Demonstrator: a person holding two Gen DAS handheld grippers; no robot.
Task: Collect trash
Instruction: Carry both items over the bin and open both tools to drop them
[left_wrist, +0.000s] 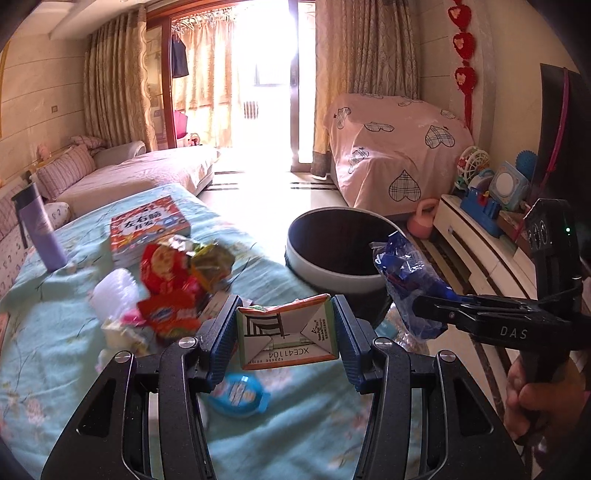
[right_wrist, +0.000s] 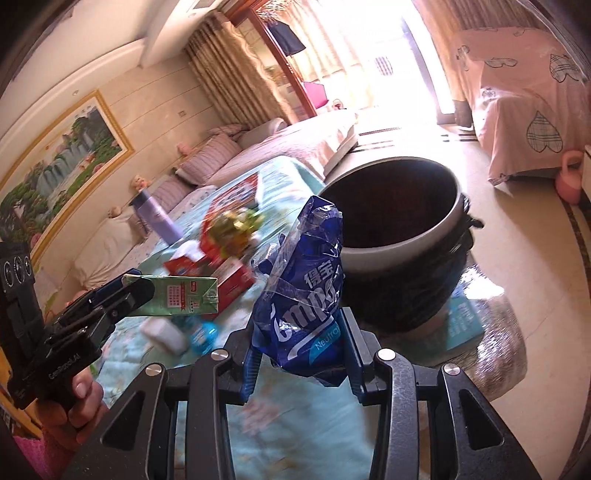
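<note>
Trash is in both of your grippers. Your left gripper (left_wrist: 287, 334) has its blue pads pressed against the two sides of a small drink carton (left_wrist: 287, 332), held above the table (left_wrist: 55, 332) with the light blue flowered cloth. Your right gripper (right_wrist: 301, 354) is closed on a crumpled blue tissue wrapper (right_wrist: 303, 291), which sticks up in front of the round, dark-lined bin (right_wrist: 399, 236). That bin stands on the floor just beside the table edge. More trash lies on the cloth: red snack wrappers (left_wrist: 166, 291), a white plastic cup (left_wrist: 114, 291) and a blue round lid (left_wrist: 240, 395). A book (left_wrist: 147, 229) and a purple bottle (left_wrist: 40, 232) stand farther back.
</note>
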